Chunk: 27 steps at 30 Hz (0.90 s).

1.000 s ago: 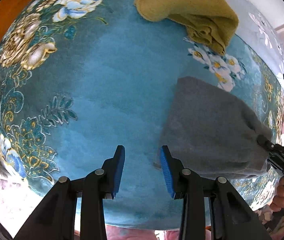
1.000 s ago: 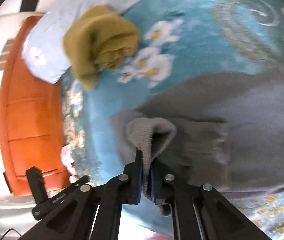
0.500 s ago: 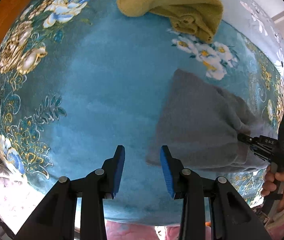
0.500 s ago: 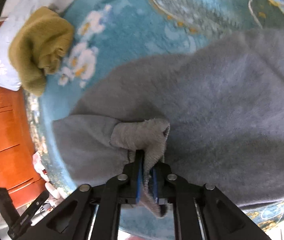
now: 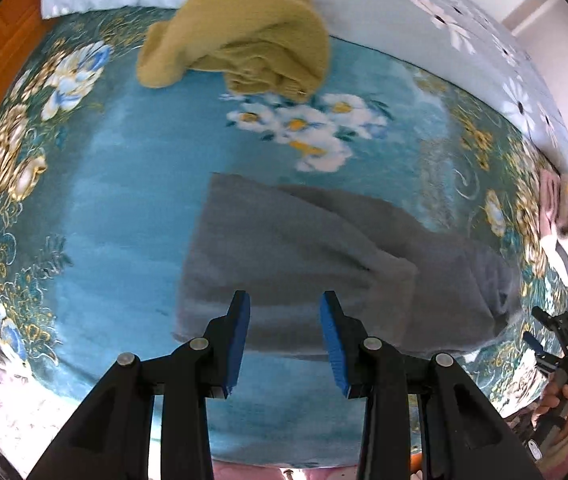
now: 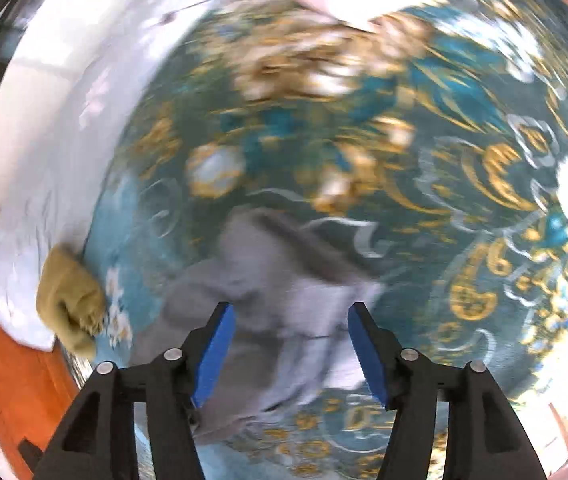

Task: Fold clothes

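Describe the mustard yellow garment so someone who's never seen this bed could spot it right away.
Find the bed's teal floral blanket, then its far edge, where it meets pale blue flowered bedding. The mustard yellow garment sits there in a crumpled heap, just above a cluster of white flowers in the print. Unlike the grey garment spread flat nearer the grippers, it is bunched up and yellow.
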### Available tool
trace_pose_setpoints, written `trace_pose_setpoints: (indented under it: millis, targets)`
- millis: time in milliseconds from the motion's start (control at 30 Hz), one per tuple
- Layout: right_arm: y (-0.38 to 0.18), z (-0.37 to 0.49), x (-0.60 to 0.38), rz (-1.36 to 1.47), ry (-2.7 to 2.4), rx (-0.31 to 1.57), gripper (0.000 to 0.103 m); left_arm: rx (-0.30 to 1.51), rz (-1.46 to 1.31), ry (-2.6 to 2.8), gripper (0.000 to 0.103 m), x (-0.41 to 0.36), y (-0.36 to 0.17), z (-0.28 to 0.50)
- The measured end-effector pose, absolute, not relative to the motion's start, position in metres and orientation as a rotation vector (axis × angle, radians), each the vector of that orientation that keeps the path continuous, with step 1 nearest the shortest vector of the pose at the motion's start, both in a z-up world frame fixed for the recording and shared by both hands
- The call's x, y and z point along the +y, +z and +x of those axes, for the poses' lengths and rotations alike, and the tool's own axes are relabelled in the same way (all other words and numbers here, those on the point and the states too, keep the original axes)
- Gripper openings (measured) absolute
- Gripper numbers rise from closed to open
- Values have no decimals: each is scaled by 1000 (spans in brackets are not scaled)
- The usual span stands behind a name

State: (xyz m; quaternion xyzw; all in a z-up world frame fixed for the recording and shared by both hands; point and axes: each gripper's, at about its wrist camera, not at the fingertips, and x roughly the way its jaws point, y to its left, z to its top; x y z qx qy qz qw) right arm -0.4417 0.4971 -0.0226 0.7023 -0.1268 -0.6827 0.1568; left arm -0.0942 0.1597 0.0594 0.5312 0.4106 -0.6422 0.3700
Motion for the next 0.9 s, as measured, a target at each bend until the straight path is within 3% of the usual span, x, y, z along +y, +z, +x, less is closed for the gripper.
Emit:
trace_pose_setpoints:
  millis: [133,533,600,700,900]
  targets:
    - [-51,-447,508,2066,-1847,-429,72,1055,1390,-1622,37,184,56,-109]
    - [-97,-452,508,2144,-1742,-436,71,1019,1362,-1482,37,211,71,-88]
    - [-98,-451,509,2145,-1733,-468,62,1025,1350,-1455,37,212,73,-84]
    - [-99,-449,511,2163,-1725,-516,57,1033,1325,-1437,37,212,78,-82]
    - [-89,-448,510,2145,-1702,-555,28,1024,1306,-1455,37,210,85,-86]
